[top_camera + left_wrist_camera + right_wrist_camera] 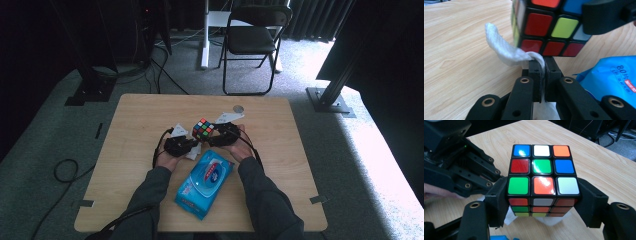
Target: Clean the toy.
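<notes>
Wipe (506,51) between left tool's jaws.

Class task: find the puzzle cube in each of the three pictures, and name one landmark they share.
High view: puzzle cube at table centre, between the hands.
Left gripper view: top, above the white wipe.
Right gripper view: centre, clamped in the right gripper.
Shared landmark: blue wipes pack.

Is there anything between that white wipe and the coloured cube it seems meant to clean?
Nothing visible. The left tool is shut on the white wipe, whose free end curls up right beside the cube. The right tool clamps the cube from both sides, leaving the near face clear.
</notes>
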A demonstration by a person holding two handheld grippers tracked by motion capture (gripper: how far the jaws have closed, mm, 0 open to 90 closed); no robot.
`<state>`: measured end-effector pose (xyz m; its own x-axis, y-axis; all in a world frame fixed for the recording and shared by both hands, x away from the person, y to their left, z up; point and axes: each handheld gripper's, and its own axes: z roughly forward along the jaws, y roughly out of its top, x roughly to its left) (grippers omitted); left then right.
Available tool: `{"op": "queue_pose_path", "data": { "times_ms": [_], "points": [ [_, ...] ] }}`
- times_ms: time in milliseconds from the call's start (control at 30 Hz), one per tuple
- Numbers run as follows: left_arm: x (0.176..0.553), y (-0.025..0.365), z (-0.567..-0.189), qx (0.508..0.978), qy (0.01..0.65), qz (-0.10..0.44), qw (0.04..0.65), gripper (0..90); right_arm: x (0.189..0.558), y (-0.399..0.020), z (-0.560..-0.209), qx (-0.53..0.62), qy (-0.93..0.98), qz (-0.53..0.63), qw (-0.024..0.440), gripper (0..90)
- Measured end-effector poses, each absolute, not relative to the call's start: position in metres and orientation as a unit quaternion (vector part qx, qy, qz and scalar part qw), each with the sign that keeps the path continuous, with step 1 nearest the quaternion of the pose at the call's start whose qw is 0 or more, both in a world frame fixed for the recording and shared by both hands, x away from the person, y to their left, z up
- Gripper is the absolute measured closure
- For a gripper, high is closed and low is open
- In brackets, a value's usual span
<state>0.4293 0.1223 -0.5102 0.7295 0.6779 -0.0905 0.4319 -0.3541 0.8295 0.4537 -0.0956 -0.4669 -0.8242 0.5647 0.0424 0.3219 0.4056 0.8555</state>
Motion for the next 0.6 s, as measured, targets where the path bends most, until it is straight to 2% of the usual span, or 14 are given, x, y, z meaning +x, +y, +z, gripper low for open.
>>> {"op": "queue_pose_path", "data": {
  "times_ms": [600],
  "points": [
    [0.4289,0.1208,-0.5078,0.811,0.337,0.151,0.454,86.6,0.4550,-0.0978,-0.4653,0.271,0.824,0.484,0.116,34.3]
  ]
}}
